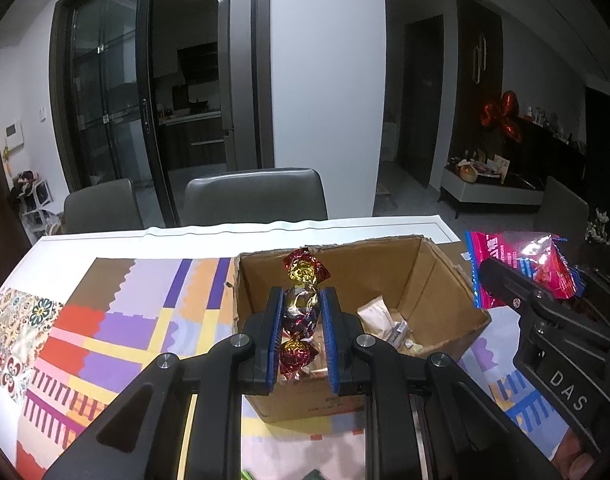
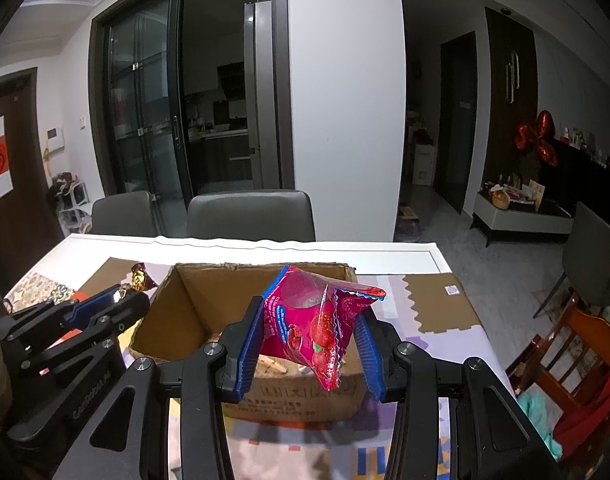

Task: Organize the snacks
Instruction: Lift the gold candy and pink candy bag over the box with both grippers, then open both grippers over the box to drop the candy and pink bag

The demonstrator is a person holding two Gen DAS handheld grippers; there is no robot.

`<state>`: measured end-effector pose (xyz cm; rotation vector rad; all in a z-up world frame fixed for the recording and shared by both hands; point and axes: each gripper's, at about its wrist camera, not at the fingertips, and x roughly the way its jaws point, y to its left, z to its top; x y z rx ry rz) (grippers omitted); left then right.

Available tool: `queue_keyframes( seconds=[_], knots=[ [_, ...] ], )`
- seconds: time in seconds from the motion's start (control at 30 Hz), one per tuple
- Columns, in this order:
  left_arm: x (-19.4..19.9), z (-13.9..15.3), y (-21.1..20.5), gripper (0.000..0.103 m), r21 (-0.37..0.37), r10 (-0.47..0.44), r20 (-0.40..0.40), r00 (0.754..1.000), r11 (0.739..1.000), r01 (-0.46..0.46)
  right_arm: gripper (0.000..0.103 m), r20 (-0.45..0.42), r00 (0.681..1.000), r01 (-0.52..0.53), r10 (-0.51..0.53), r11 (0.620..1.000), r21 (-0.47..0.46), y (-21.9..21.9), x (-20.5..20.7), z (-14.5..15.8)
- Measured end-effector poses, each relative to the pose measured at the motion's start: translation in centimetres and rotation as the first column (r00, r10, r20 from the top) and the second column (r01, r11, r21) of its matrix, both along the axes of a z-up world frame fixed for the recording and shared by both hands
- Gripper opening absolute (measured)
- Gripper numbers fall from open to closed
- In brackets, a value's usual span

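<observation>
Blue fingers (image 1: pixel 275 320) of the left gripper (image 1: pixel 302 312) clamp a foil-wrapped candy (image 1: pixel 301 300) above the cardboard box (image 1: pixel 445 280). The right gripper (image 2: pixel 311 328), lettered "DAS", pinches a pink snack bag (image 2: pixel 305 320) over the box's near edge; its print is unreadable.

Both views are dim and indoor-lit, the white pillar (image 1: pixel 325 92) and white table edge (image 1: pixel 265 227) the brightest areas while the far rooms sink into near black. Fisheye distortion bows the door frames (image 2: pixel 101 100) and darkens the corners. Foil wrappers (image 1: pixel 303 270) throw small glints; near parts at the bottom look soft and slightly blurred.
</observation>
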<state>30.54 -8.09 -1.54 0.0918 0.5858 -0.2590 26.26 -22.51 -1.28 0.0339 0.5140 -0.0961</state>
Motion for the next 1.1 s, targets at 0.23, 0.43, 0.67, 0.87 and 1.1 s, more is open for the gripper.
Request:
queue_keyframes(
  seconds=[0.23, 0.43, 0.67, 0.87, 1.1],
  knots=[
    [1.5, -0.1, 0.3, 0.019, 0.008, 0.008, 0.001, 1.0, 1.0, -0.008, 0.045, -0.007, 1.0, -0.004, 0.004, 1.0, -0.016, 0.3, 1.5, -0.2],
    [2.6, -0.3, 0.2, 0.02, 0.008, 0.012, 0.0, 1.0, 1.0, -0.012, 0.045, -0.008, 1.0, -0.004, 0.003, 1.0, -0.026, 0.4, 2.4, -0.4],
    [3.8, -0.6, 0.1, 0.02, 0.015, 0.02, -0.01, 1.0, 1.0, -0.02, 0.045, -0.023, 1.0, 0.006, -0.006, 1.0, -0.018, 0.2, 3.9, -0.6],
    [4.0, -0.7, -0.4, 0.02, 0.024, 0.014, -0.015, 1.0, 1.0, -0.014, 0.045, -0.035, 0.999, 0.012, -0.013, 1.0, -0.022, -0.2, 5.2, -0.8],
    [4.4, -0.9, -0.7, 0.02, 0.033, 0.009, -0.025, 1.0, 0.999, -0.009, 0.045, -0.05, 0.999, 0.001, -0.003, 0.999, -0.038, -0.2, 6.0, -1.3]
  ],
)
